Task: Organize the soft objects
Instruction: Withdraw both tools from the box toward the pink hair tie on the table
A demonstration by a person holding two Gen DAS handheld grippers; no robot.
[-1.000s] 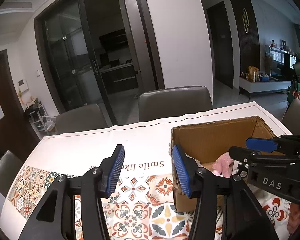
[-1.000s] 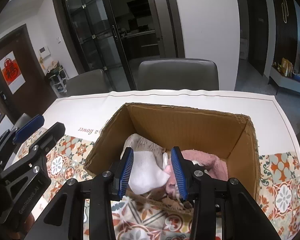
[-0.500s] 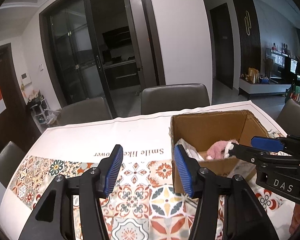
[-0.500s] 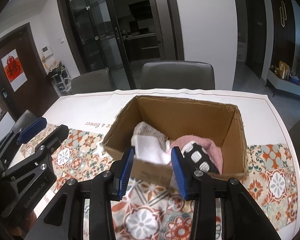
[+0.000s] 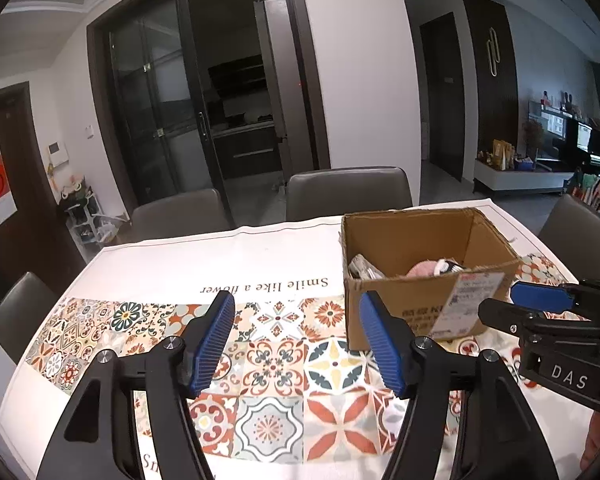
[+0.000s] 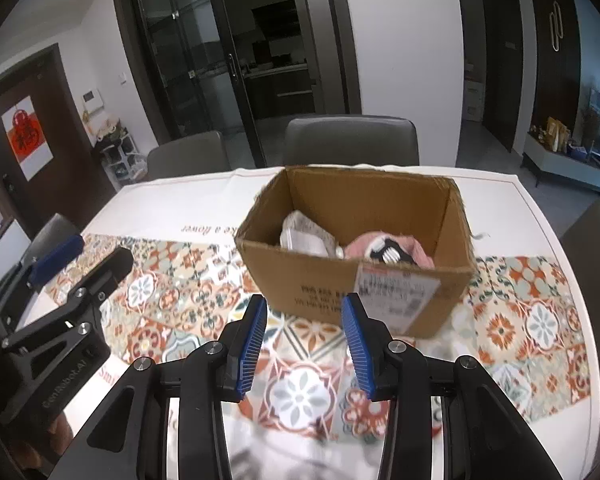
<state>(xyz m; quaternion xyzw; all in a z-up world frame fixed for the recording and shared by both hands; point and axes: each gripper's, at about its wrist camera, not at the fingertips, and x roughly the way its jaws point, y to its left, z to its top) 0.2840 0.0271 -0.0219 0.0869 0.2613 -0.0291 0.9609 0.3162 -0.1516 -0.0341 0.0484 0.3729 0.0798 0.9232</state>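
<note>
An open cardboard box stands upright on the table, holding pink and white soft items.

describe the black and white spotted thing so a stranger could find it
On the tiled tablecloth stands an open cardboard box. Inside, toward its right, the spotted sock lies on a pink fluffy item; it alone is black with white spots.

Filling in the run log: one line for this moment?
left gripper: jaws opening, empty | right gripper: open, empty | cardboard box: soft items inside
</note>
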